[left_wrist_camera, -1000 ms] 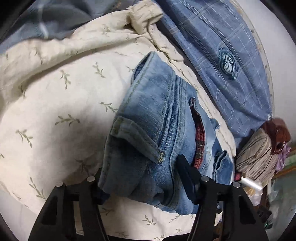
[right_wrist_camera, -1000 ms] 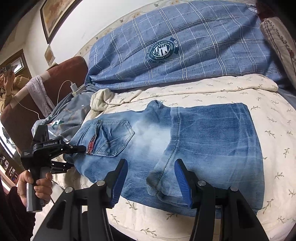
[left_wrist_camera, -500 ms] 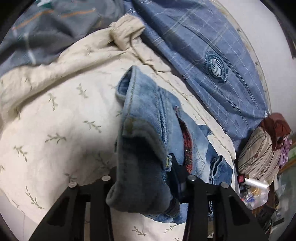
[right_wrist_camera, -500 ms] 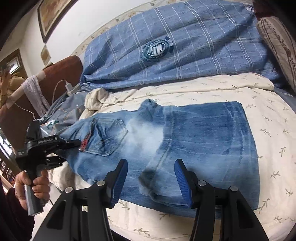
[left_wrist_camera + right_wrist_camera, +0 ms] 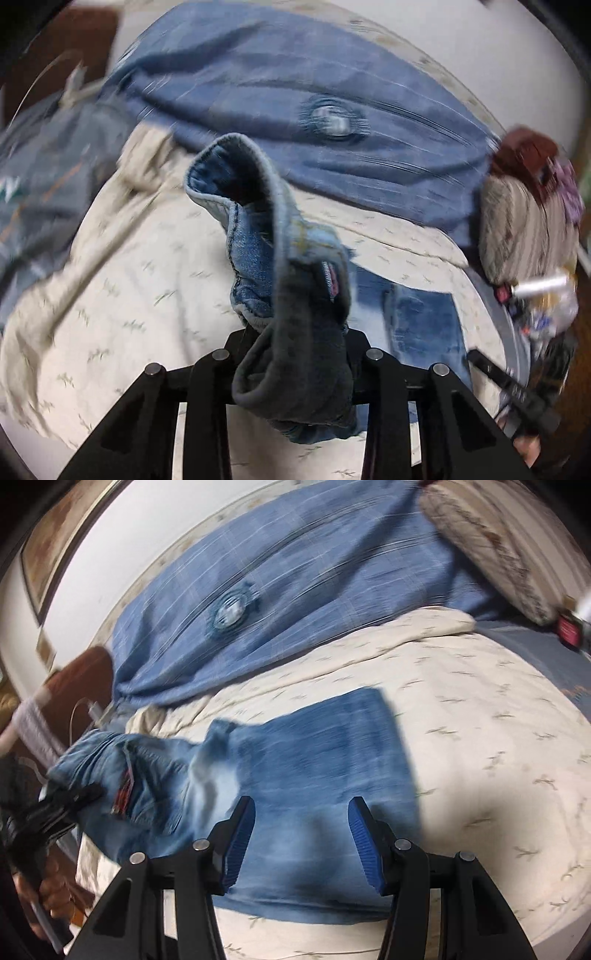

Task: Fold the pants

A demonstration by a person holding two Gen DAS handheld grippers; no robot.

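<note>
Light blue jeans point(image 5: 314, 746) lie on the cream bedsheet, legs folded to the right. In the left wrist view my left gripper point(image 5: 295, 343) has its jaws closing on the bunched waistband end point(image 5: 258, 258), which hangs lifted off the bed with its dark lining folding over the fingers. The right wrist view shows that gripper point(image 5: 70, 801) at the far left, gripping the waist beside the red label. Low over the jeans' near edge, my right gripper point(image 5: 301, 834) is open, its blue pads point(image 5: 240, 842) apart and pressing on nothing.
A blue plaid blanket point(image 5: 295, 590) lies along the wall behind the jeans. There is a striped pillow point(image 5: 524, 229) at the right with small bottles beside it, and grey cloth point(image 5: 44, 177) at the left. The leaf-print sheet point(image 5: 498, 738) lies bare to the right of the jeans.
The left jaws have closed on the waistband and lifted it off the bed while rolling. The right gripper has shifted sideways over the jeans, still open.
</note>
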